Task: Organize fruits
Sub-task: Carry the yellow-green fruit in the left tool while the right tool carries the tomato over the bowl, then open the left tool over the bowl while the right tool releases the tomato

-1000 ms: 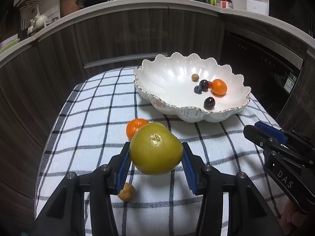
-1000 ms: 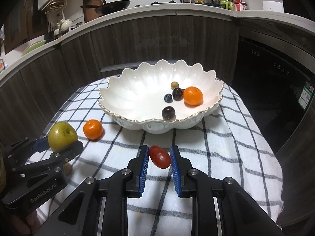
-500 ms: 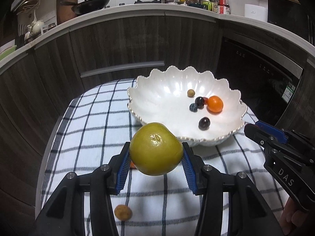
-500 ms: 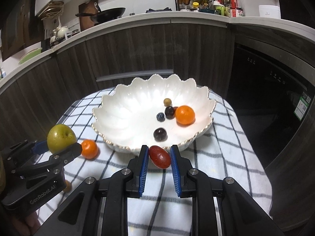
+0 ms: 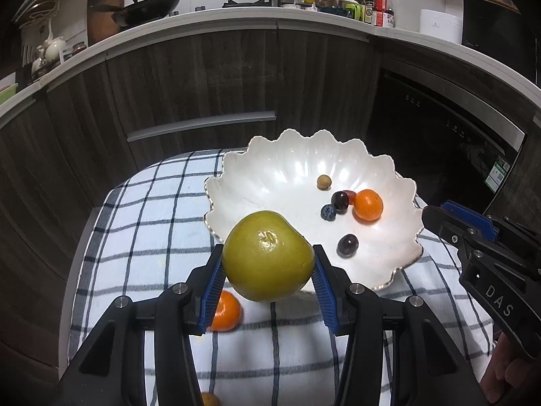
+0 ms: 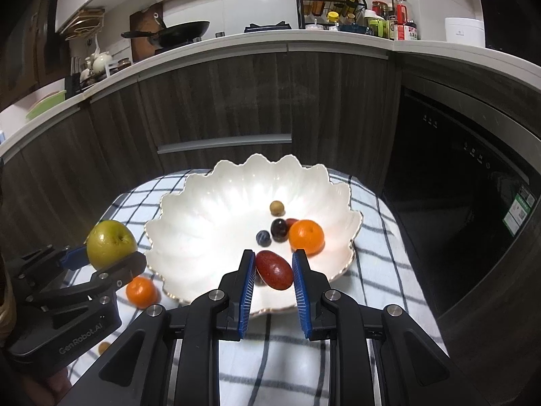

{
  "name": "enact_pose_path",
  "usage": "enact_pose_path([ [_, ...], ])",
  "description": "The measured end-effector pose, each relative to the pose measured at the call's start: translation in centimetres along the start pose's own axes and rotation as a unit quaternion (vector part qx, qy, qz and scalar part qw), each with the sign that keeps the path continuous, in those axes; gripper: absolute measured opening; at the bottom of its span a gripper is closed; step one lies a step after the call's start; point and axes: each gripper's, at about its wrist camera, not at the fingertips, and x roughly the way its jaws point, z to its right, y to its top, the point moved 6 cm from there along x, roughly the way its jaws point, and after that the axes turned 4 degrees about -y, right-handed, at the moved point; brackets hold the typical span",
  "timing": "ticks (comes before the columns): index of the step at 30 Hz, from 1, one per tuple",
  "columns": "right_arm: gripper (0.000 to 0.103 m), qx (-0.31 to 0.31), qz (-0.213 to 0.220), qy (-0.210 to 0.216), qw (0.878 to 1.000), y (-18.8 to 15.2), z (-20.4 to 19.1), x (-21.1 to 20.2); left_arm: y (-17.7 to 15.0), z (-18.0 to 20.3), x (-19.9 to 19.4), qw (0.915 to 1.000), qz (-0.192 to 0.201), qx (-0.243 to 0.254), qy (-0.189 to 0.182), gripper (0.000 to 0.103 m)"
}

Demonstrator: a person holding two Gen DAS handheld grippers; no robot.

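My left gripper [image 5: 268, 267] is shut on a green apple [image 5: 267, 255] and holds it in the air at the near-left rim of the white scalloped bowl [image 5: 270, 169]. The apple [image 6: 110, 243] also shows in the right wrist view. My right gripper [image 6: 273, 270] is shut on a red oval fruit [image 6: 274, 269], held over the bowl's [image 6: 209, 209] near rim. The bowl holds an orange [image 6: 306, 237], dark grapes [image 6: 279, 229], a blueberry [image 6: 263, 237] and a small tan fruit [image 6: 276, 207].
An orange [image 5: 225, 311] lies on the checked cloth [image 5: 152, 223] left of the bowl, also in the right wrist view [image 6: 141, 291]. A small tan fruit [image 5: 209, 399] lies near the front edge. Dark cabinets and a dishwasher [image 6: 456, 186] stand behind.
Both grippers have risen and moved forward toward the bowl with their fruits. The red fruit now hangs over the bowl's near rim, the apple at its left rim.
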Motion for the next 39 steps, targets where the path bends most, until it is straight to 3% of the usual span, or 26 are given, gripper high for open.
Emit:
enact_pose_path([
  [15,0.024,0.008,-0.019,-0.011,1.0,1.1,1.4,3.3,1.4,0.3,3.7,0.9997,-0.02,0.007,-0.013,0.049],
  [39,0.025,0.011,-0.066,-0.008,0.998,-0.5,1.6,7.1,-0.2,0.3,7.5,0.9976,-0.068,0.009,-0.009,0.05],
])
